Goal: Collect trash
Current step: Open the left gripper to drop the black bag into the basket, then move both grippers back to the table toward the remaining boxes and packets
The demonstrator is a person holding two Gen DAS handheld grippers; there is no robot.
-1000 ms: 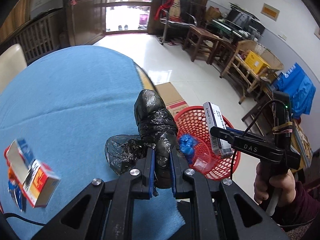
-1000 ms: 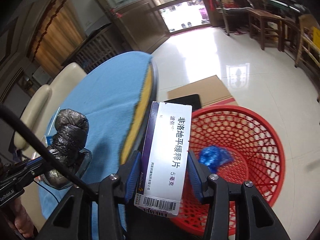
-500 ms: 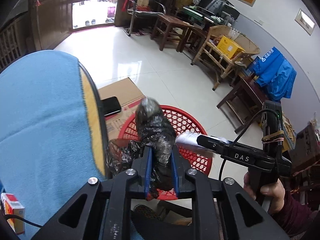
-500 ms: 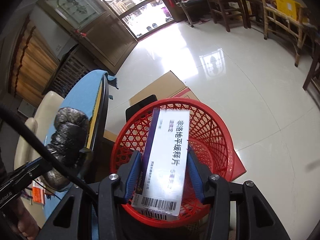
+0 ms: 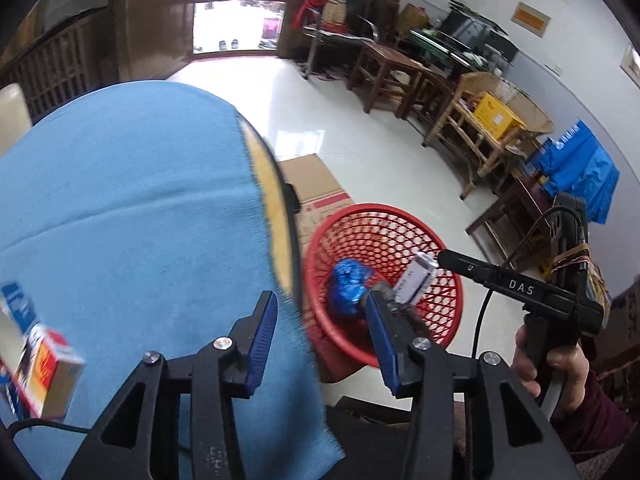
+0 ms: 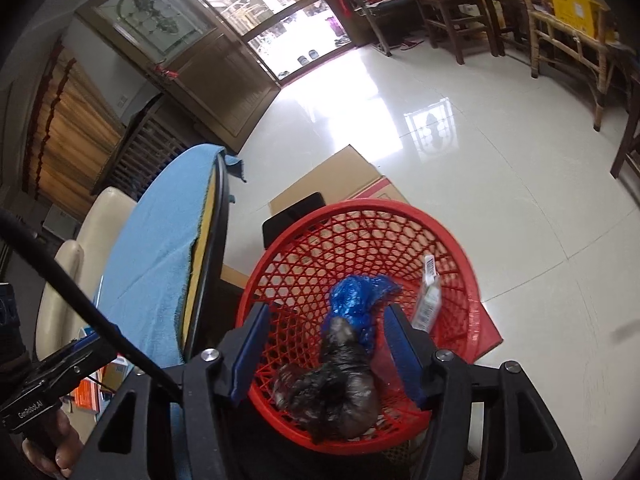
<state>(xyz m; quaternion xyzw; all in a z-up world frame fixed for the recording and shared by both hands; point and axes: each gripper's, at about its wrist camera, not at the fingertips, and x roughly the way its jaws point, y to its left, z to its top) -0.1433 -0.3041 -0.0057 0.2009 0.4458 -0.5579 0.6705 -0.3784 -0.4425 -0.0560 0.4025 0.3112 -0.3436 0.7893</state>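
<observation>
Both tongs gape empty: left tongs (image 5: pixel 320 330) low centre over the worktop (image 5: pixel 120 220) edge, right tongs (image 6: pixel 326 350) above the red basket (image 6: pixel 460 256), which holds the trash. Remaining boxes (image 5: pixel 38 364) at lower left look light, stiff, crushable; pinch across flat faces.

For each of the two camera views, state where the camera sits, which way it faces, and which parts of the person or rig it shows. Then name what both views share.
Left wrist: sits behind the open left gripper, facing the blue tablecloth and red basket; shows the right hand.
Right wrist: sits behind the open right gripper, looking down into the basket; the left hand shows low at the left.
Shared: basket, blue bag, white box.
</observation>
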